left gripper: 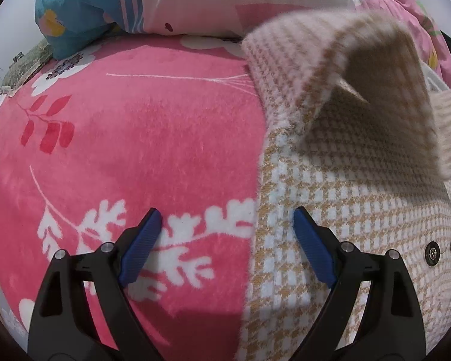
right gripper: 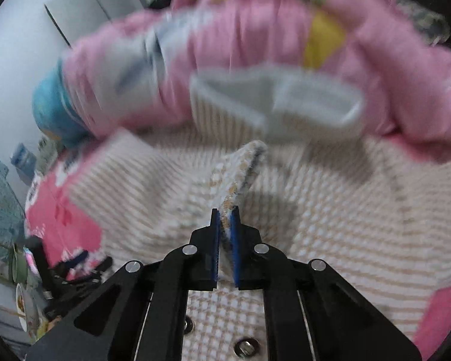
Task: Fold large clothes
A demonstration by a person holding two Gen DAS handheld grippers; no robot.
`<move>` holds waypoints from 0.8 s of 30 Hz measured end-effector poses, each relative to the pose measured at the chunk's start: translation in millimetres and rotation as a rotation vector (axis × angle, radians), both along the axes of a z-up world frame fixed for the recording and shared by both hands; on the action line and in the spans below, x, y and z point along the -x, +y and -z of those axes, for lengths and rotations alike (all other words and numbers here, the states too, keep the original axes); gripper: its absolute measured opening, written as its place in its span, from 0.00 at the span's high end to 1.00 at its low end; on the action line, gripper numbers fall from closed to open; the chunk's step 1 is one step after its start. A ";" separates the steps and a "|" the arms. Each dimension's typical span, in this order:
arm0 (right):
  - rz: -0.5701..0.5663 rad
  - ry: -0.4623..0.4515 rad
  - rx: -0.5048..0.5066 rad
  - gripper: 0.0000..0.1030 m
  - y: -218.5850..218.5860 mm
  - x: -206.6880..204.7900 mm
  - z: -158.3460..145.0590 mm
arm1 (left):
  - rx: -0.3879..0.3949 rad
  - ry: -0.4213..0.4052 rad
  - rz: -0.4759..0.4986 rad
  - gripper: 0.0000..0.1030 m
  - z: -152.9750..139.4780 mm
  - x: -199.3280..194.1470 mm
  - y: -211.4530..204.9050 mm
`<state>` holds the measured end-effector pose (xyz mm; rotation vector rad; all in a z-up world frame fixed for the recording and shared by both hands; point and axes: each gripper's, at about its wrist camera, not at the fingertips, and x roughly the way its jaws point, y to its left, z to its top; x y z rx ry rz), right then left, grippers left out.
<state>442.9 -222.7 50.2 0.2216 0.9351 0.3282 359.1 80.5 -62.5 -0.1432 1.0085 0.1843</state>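
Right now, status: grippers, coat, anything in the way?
Left gripper open, over the coat edge on the blanket. Right gripper shut on a coat fold, lifted. Pillow behind, not blocking.

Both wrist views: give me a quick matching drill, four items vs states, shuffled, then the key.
Items:
1. left gripper
2. right gripper
3. houndstooth coat
4. pink floral blanket

States:
A. spread flat beneath the garment
B. jaws wide apart, nothing between them
C. one flap lifted and blurred in mid-air
D. jaws pinched on an edge of tan-and-white fabric

Pairs: 1-B, 2-D, 3-C, 4-A
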 end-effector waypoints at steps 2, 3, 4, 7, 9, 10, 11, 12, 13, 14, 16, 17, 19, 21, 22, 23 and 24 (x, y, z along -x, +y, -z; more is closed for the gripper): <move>0.050 -0.045 -0.005 0.93 -27.9 12.9 -17.0 | -0.003 0.002 -0.001 0.17 0.1 -2.1 1.1; 0.075 -0.055 0.003 0.93 -39.6 16.9 -21.6 | -0.004 0.002 -0.001 0.17 0.0 -1.4 0.5; 0.098 -0.059 0.016 0.93 -51.3 22.4 -20.9 | -0.006 0.002 0.000 0.17 0.7 -3.5 2.6; 0.142 0.008 0.020 0.93 -87.0 28.4 2.3 | -0.014 0.004 0.001 0.17 0.9 -4.5 1.9; 0.167 0.065 0.037 0.93 -100.8 21.1 31.8 | -0.020 0.004 0.002 0.17 0.9 -5.0 1.0; 0.177 0.089 0.051 0.93 -105.5 20.3 46.1 | -0.021 0.005 0.001 0.17 0.9 -5.1 0.7; 0.185 0.110 0.059 0.93 -110.2 19.0 56.4 | -0.023 0.006 0.001 0.17 0.8 -5.3 0.1; 0.195 0.141 0.053 0.93 -115.3 17.1 70.9 | -0.025 0.007 0.001 0.17 0.7 -5.4 -0.5; 0.202 0.157 0.037 0.93 -125.5 15.7 77.1 | -0.027 0.007 0.002 0.17 0.8 -5.4 -0.9; 0.214 0.182 -0.016 0.93 -135.1 14.1 86.0 | -0.030 0.008 0.004 0.17 0.8 -5.6 -1.6; 0.221 0.208 -0.116 0.91 -148.4 11.9 97.8 | -0.034 0.009 0.008 0.17 0.8 -5.7 -2.7; 0.219 0.221 -0.141 0.89 -152.6 10.6 102.5 | -0.035 0.006 0.010 0.17 1.0 -6.0 -2.1; 0.209 0.245 -0.152 0.84 -156.4 8.8 110.4 | -0.033 0.006 0.008 0.17 1.0 -6.4 -1.6; 0.202 0.268 -0.155 0.82 -158.2 6.3 120.2 | -0.033 0.005 0.004 0.17 0.2 -6.6 -1.1; 0.199 0.268 -0.150 0.82 -156.8 5.0 121.9 | -0.032 0.002 -0.002 0.17 -0.9 -6.9 -0.3; 0.197 0.262 -0.145 0.82 -154.5 3.9 120.9 | -0.031 -0.003 -0.011 0.17 -2.7 -7.7 1.6; 0.201 0.248 -0.126 0.82 -153.3 3.7 119.0 | -0.026 -0.005 -0.018 0.17 -3.6 -8.9 3.6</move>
